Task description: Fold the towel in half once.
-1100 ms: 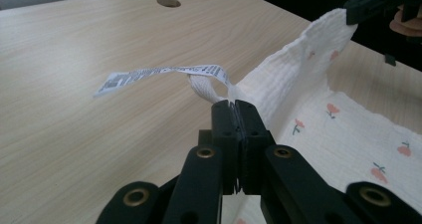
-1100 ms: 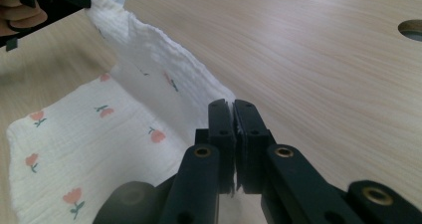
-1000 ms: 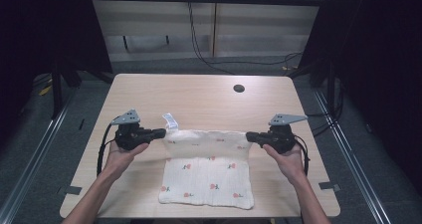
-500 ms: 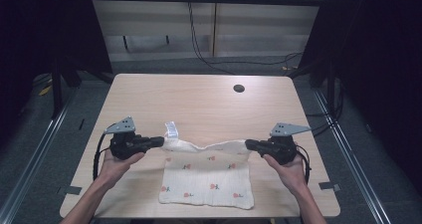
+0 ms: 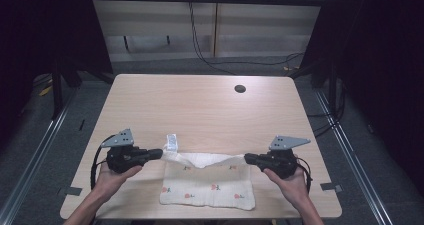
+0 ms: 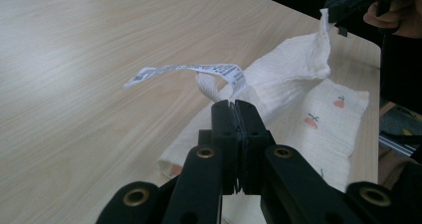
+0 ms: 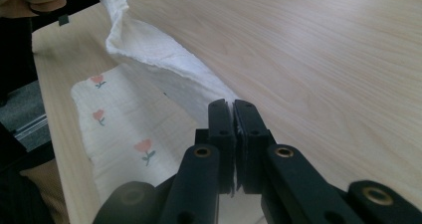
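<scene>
Both tools, left (image 5: 159, 153) and right (image 5: 248, 158), are clenched on the far corners of the cloth (image 5: 207, 186), whose lifted edge runs left-right between them above the surface (image 5: 200, 105).

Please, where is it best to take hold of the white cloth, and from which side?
Probably its two far corners, each approached from its own outer side. The left gripper and right gripper already pinch the cloth there, lifting that edge while the rest lies flat.

Print on the white care label (image 6: 189, 70) too blurred to read; cloth (image 5: 207, 187) corners hidden between closed fingers.
</scene>
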`<state>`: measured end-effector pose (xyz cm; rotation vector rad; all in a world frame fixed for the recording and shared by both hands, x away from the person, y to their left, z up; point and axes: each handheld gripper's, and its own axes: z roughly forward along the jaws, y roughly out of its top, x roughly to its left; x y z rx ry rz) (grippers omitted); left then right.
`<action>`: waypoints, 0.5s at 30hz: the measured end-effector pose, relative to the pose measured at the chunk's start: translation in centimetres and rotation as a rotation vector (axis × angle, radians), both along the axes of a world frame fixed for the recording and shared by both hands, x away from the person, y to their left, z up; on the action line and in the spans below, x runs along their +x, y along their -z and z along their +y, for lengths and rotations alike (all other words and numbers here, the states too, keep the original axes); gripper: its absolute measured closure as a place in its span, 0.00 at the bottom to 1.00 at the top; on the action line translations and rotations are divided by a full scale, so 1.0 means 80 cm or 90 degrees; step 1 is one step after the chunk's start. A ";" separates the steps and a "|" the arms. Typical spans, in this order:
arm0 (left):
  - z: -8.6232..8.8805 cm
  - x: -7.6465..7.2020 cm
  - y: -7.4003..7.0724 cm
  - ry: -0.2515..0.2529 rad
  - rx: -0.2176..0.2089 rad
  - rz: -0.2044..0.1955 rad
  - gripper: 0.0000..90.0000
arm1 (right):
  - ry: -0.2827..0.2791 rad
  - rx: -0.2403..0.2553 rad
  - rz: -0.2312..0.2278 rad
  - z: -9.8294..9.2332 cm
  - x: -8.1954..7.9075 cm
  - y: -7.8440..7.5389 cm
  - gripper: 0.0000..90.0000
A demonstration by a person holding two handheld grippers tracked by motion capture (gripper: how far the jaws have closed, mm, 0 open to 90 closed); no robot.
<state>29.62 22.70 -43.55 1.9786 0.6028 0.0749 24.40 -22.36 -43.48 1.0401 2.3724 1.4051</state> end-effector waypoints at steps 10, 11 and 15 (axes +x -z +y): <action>0.005 -0.017 0.000 0.002 -0.004 0.005 0.99 | -0.026 -0.007 -0.012 0.004 -0.021 -0.014 0.97; 0.005 -0.020 0.000 0.004 -0.002 0.009 0.99 | -0.027 -0.010 -0.011 0.004 -0.023 -0.013 0.97; 0.006 -0.028 0.009 0.017 0.016 0.017 0.99 | -0.030 -0.018 0.007 0.001 -0.033 -0.003 0.97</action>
